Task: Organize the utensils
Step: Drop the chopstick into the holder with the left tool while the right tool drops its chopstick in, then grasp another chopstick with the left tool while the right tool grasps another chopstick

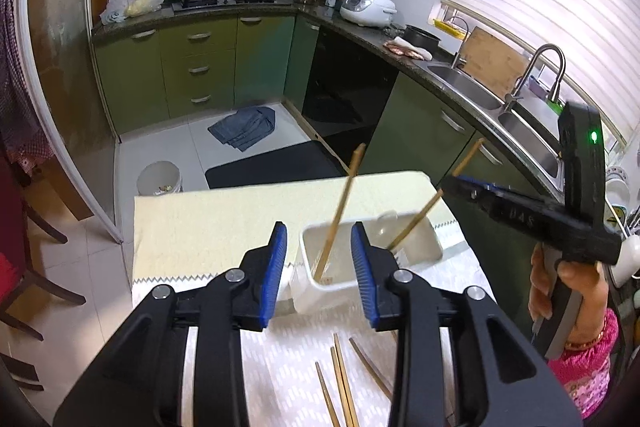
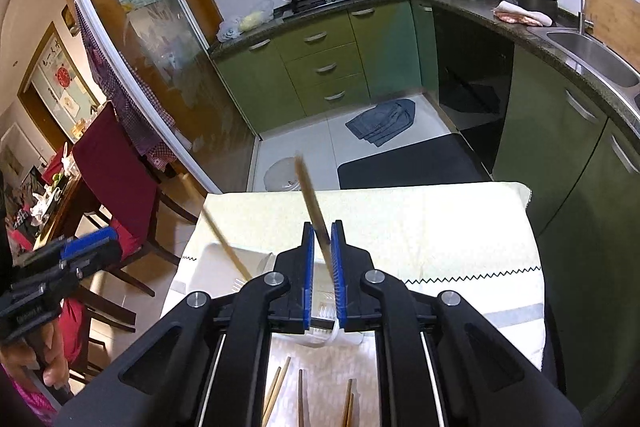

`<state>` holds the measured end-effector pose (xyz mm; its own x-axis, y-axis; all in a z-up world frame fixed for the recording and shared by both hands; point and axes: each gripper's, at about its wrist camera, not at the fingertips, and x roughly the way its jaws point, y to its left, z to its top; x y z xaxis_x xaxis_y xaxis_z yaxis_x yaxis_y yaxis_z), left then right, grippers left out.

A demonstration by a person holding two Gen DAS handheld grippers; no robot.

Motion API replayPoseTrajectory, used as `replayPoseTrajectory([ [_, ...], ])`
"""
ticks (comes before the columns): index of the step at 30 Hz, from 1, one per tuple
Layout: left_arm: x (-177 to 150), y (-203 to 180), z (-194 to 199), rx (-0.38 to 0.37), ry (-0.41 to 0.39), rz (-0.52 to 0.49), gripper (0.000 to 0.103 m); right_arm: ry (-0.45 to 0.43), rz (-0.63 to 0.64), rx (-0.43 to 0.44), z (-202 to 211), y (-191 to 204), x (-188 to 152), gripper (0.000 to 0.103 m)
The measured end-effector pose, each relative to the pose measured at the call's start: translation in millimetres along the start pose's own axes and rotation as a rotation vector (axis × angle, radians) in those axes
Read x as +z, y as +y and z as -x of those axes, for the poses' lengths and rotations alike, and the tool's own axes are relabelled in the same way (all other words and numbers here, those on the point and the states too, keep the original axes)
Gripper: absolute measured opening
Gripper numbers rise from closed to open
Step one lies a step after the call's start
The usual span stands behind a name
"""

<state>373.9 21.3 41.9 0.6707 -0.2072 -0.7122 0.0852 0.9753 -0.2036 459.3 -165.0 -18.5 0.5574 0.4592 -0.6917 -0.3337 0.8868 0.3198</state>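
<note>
a small table [image 1: 224,211] stands in a green kitchen, with a pale yellow cloth over it. a white box [image 1: 372,251] sits on the cloth. more chopsticks [image 1: 340,383] lie flat on the near part of the table, close to the person. behind the table there is a black mat [image 1: 272,163] on the floor, a white bin [image 1: 159,178] and a blue rag [image 1: 244,127]. a sink [image 1: 468,87] is off to the right side.

the left gripper [image 1: 319,269] hangs over the near end of the box. its blue pads are apart and press on nothing. one chopstick [image 1: 340,211] leans in the box between them, with its tip down inside.

the right gripper [image 2: 322,267] is nearly closed. its blue pads squeeze a second chopstick [image 2: 312,203], which tilts down toward the box. a hand [image 1: 560,291] in a pink sleeve holds that tool.
</note>
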Motion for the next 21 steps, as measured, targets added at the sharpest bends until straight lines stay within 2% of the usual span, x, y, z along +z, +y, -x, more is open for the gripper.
replayPoseTrajectory([
  [2, -10, 1, 2, -0.001, 0.019, 0.000, 0.032, -0.007, -0.001, -0.004, 5, 3, -2, 0.017],
  [3, -14, 2, 2, -0.004, 0.028, 0.000, 0.032, -0.014, 0.001, -0.009, 8, 3, -2, 0.026],
  [8, -46, 6, -2, -0.007, 0.094, -0.005, 0.032, -0.050, -0.003, -0.018, 26, 5, 1, 0.028],
  [11, -73, 5, -7, -0.017, 0.143, -0.011, 0.032, -0.103, 0.007, 0.000, 53, 7, -5, 0.028],
  [16, -131, 4, -32, -0.014, 0.276, -0.017, 0.032, -0.180, 0.080, 0.022, 109, 15, -43, 0.036],
  [18, -155, 3, -51, -0.012, 0.360, -0.009, 0.032, -0.169, 0.115, 0.034, 122, 18, -65, 0.037],
  [21, -185, 0, -79, -0.017, 0.465, 0.008, 0.032, -0.073, 0.162, 0.040, 116, 21, -98, 0.039],
])
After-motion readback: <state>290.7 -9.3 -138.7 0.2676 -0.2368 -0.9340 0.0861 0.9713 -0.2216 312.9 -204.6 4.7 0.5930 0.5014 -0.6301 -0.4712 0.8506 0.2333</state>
